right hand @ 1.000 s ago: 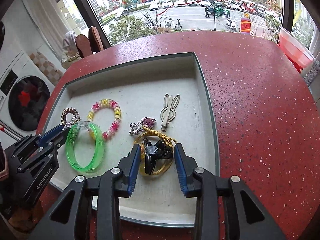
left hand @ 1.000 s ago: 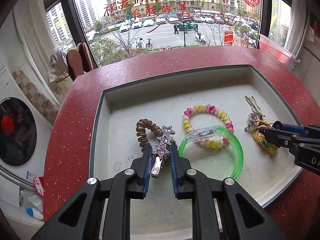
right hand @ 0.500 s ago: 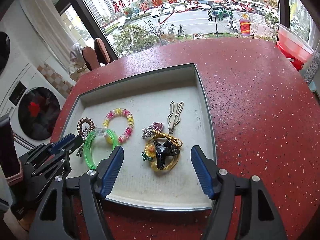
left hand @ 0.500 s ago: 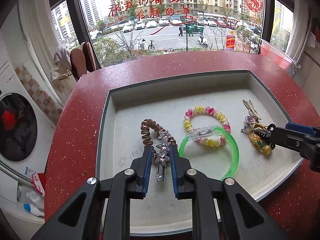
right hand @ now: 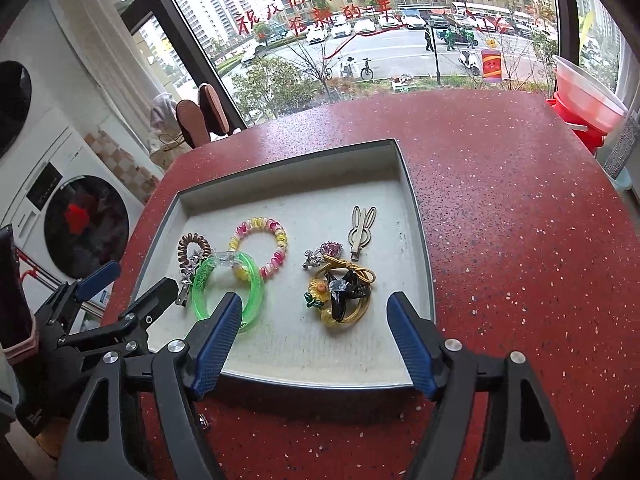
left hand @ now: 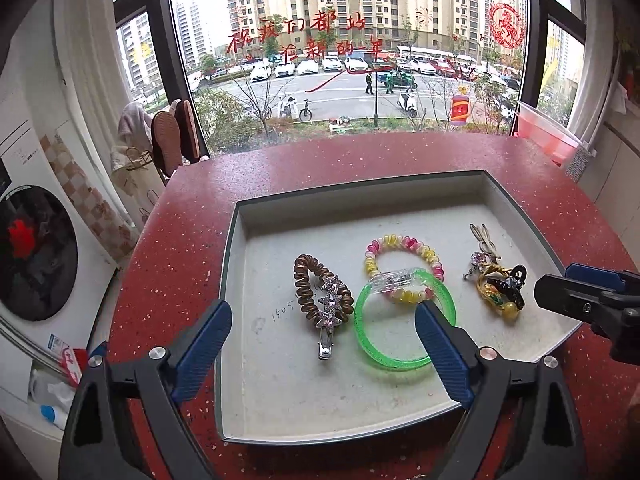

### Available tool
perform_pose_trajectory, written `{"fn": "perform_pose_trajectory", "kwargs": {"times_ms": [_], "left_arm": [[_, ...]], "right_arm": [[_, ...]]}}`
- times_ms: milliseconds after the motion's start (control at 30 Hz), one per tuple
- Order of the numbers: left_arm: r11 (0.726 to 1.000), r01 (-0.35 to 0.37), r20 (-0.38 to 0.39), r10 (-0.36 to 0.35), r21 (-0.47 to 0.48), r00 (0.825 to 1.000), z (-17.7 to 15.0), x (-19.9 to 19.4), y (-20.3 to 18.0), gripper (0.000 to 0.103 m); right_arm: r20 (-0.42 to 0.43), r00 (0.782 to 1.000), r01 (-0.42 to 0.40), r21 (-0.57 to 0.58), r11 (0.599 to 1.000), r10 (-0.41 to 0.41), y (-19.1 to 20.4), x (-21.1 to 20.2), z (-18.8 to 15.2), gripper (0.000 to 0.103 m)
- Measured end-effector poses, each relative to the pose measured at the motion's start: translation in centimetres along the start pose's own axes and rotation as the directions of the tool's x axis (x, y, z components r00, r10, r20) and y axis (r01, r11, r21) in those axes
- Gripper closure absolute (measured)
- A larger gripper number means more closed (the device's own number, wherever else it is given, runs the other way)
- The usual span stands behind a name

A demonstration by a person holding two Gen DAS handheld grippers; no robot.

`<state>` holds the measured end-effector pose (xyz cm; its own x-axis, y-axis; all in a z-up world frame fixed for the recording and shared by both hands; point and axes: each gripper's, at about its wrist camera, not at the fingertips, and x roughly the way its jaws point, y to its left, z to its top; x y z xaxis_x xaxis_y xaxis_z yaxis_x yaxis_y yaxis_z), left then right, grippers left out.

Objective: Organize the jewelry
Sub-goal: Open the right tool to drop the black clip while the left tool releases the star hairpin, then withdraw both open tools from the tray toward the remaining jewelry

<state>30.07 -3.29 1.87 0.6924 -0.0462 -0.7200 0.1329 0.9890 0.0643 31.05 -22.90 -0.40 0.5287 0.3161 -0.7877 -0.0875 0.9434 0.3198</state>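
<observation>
Shallow grey tray (left hand: pixel 504 216), square, set on a red speckled counter (left hand: pixel 400 156) before a window. Contents, left to right in the left wrist view: brown spiral hair tie (left hand: pixel 306 286), with a star-studded metal hair clip (left hand: pixel 330 312) lying across its right side and touching it; green translucent bangle (left hand: pixel 400 362), flat on the tray floor; clear plastic clip (left hand: pixel 394 281) resting on the bangle's far rim; pink-and-yellow spiral hair tie (left hand: pixel 400 246), overlapped at its near edge by the bangle and clear clip; a tangled cluster at the right end, made up of a black claw clip (right hand: pixel 346 294), a yellow elastic with sunflower charm (right hand: pixel 318 292) and a pink-stoned brooch (right hand: pixel 330 249), all touching; pale rabbit-ear clip (right hand: pixel 362 232), just beyond the cluster. Left gripper (left hand: pixel 323 326): jaws opening, spread wide, pads clear of everything, the star clip lying free on the tray between them, the right finger overlapping the green bangle in view. Right gripper (right hand: pixel 314 316): jaws opening, spread to either side of the black claw clip cluster, touching none of it, nothing held. Each gripper appears at the edge of the other's view. Beyond the counter: a red and white bucket (right hand: pixel 584 96) at the far right corner, and a front-loading washing machine (right hand: pixel 80 220) at the left.
</observation>
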Motion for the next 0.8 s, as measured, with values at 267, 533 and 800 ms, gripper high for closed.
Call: {"fn": "perform_pose_trajectory", "kwargs": {"times_ms": [267, 533, 800], "left_arm": [[1.000, 0.008, 0.008, -0.008, -0.018, 1.000, -0.7, -2.1, 0.6, 0.000], [1.000, 0.009, -0.006, -0.009, -0.029, 1.000, -2.3, -3.4, 1.0, 0.000], [0.999, 0.017, -0.034, -0.018, -0.032, 0.999, -4.4, -4.3, 1.3, 0.000]], "right_arm": [[0.029, 1.000, -0.005, -0.043, 0.999, 0.006, 2.1, -2.1, -1.4, 0.020], [0.077, 0.997, -0.011, -0.038, 0.999, 0.014, 2.9, -4.8, -3.4, 0.008], [0.084, 0.996, -0.025, -0.027, 0.999, 0.027, 2.9, -6.5, -6.3, 0.000]]}}
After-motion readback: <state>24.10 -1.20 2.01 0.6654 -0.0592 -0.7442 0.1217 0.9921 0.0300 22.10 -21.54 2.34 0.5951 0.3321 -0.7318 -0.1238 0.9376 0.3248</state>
